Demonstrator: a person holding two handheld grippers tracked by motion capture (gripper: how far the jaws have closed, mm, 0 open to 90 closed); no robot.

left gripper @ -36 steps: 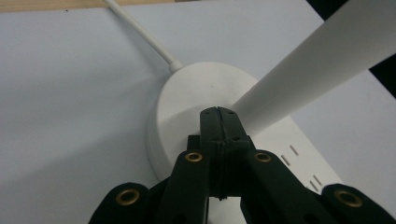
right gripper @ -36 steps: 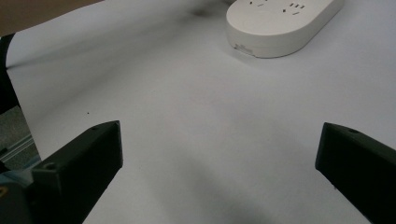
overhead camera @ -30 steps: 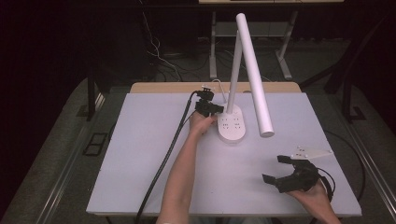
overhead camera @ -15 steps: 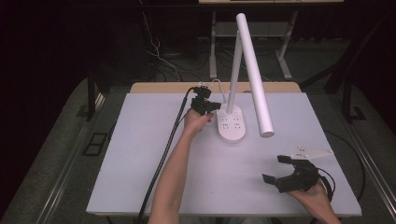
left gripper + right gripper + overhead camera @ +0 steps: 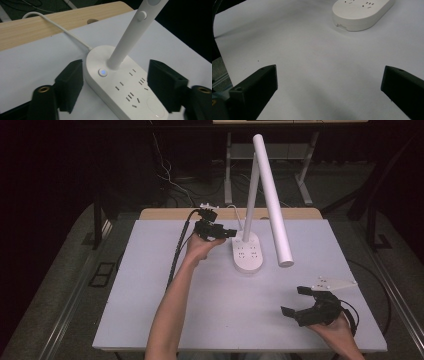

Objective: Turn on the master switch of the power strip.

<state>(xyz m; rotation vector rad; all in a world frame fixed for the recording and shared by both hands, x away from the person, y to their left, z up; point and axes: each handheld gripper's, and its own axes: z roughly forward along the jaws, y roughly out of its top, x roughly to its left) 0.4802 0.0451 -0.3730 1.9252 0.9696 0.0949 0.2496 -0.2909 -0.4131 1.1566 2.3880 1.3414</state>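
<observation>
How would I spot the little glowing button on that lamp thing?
Find the white lamp base on the table, an oval slab with socket slots. The button sits on its top, just beside the lamp's stem. It alone is round and glows blue.

Left gripper (image 5: 226, 232) has edged a touch closer to the lamp base (image 5: 248, 256) and now sits right beside its rear end, jaws wide on either side of the lit button (image 5: 102, 72), forearm swung slightly with it.
</observation>
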